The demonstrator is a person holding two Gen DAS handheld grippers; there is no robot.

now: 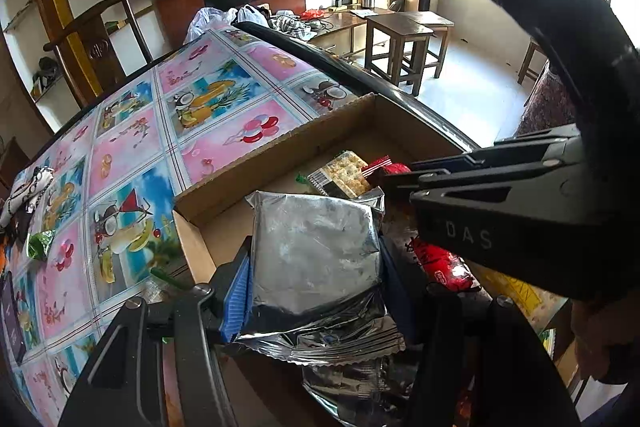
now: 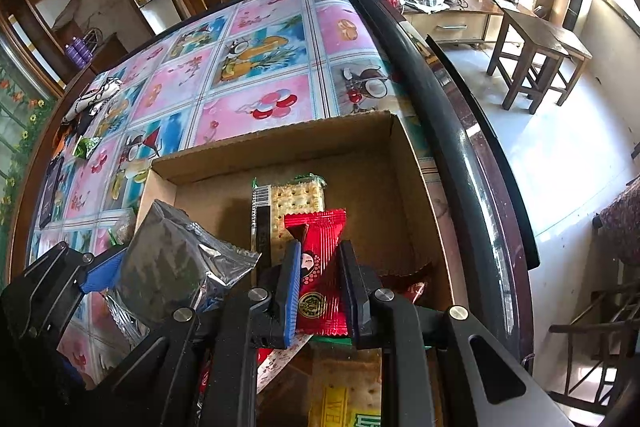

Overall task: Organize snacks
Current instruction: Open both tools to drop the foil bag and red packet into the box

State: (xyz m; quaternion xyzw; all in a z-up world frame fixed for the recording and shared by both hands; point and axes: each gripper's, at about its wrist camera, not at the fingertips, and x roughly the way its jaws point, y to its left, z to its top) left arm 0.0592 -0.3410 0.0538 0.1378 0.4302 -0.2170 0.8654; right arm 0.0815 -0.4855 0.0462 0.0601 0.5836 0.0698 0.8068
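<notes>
My left gripper (image 1: 316,263) is shut on a silver foil snack packet (image 1: 316,247), held over the near left corner of an open cardboard box (image 1: 280,147). My right gripper (image 2: 320,279) is shut on a red snack packet (image 2: 320,267) with a round gold emblem, above the box (image 2: 280,143). A cracker pack (image 2: 296,195) lies on the box floor just beyond the red packet. The silver packet (image 2: 172,263) and left gripper show at the left of the right wrist view. The right gripper's black body (image 1: 500,203) crosses the left wrist view, over another red packet (image 1: 444,263).
The box sits on a table with a fruit-pattern cloth (image 1: 132,155), close to its dark rounded edge (image 2: 460,147). A green wrapper (image 1: 40,243) and a dark phone-like slab (image 2: 52,187) lie at the left. More cracker packs (image 2: 348,383) lie below the right gripper. Wooden stools (image 2: 536,59) stand on the floor.
</notes>
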